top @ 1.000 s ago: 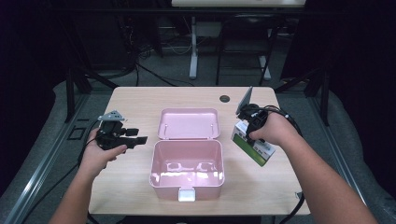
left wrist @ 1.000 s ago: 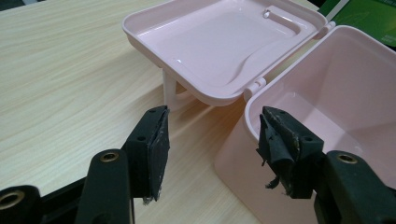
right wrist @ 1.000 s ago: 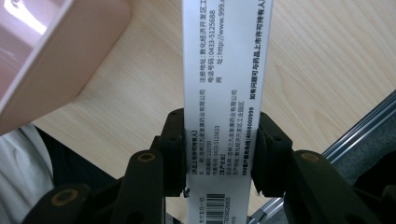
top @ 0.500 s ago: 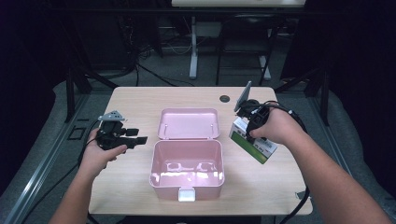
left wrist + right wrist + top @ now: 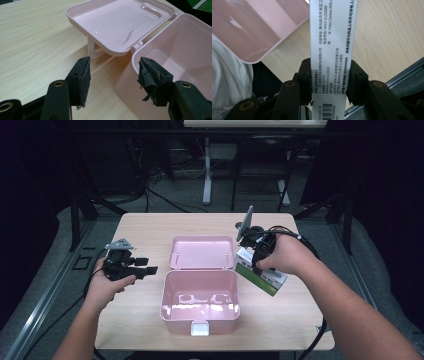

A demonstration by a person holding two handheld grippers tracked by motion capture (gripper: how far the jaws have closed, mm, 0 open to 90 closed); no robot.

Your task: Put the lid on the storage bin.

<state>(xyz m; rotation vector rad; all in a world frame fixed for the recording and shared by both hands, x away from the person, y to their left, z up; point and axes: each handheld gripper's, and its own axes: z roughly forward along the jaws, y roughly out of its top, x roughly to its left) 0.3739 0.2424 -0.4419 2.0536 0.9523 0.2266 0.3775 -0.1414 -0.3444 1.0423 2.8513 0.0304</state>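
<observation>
Because it is a thin printed carton, the green-and-white medicine box (image 5: 261,272) probably weighs little and has stiff edges but faces that dent under a hard squeeze. It hangs tilted in the air just beside the right rim of the pink storage box (image 5: 200,297), above the wooden table (image 5: 145,227). The right gripper (image 5: 257,256) is clenched on it; in the right gripper view the two black pads press the carton's narrow white side panel (image 5: 331,50) from either side, near one end. That looks a sound place to grip, since the short span between the broad faces resists crushing better than the faces themselves. The glossy card may slip if it swings, so a hold nearer the middle would likely steady it.

The pink box stands open, its lid (image 5: 201,252) folded back flat, its bottom bare. At the far side, the left gripper (image 5: 145,267) hovers with jaws apart and nothing between them, pointing at the box's left wall (image 5: 130,82).
</observation>
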